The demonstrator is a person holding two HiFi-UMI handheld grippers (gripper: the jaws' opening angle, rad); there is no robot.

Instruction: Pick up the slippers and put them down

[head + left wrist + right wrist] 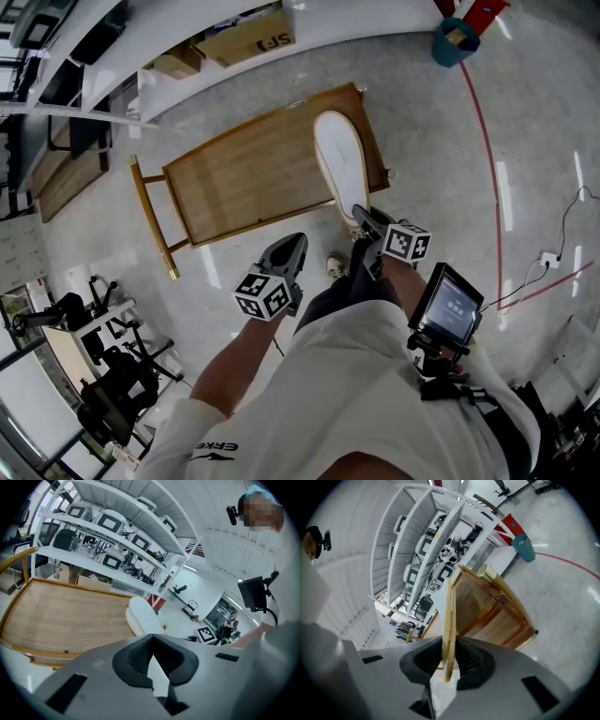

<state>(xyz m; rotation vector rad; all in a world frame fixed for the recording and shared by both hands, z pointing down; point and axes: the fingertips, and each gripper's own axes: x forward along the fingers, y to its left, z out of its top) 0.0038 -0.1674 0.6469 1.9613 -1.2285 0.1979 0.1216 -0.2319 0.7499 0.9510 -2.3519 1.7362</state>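
Because the right gripper is clamped on just one end of the pair of thin, flat cream slippers over the brown wooden table, they may swing or slip free, while the left gripper sits closed, empty.

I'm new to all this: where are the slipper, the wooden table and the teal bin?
Slipper (339, 155): head view, middle of its white sole.
Wooden table (244, 178): head view, bare part of its top.
Teal bin (448, 54): head view, its outer wall.
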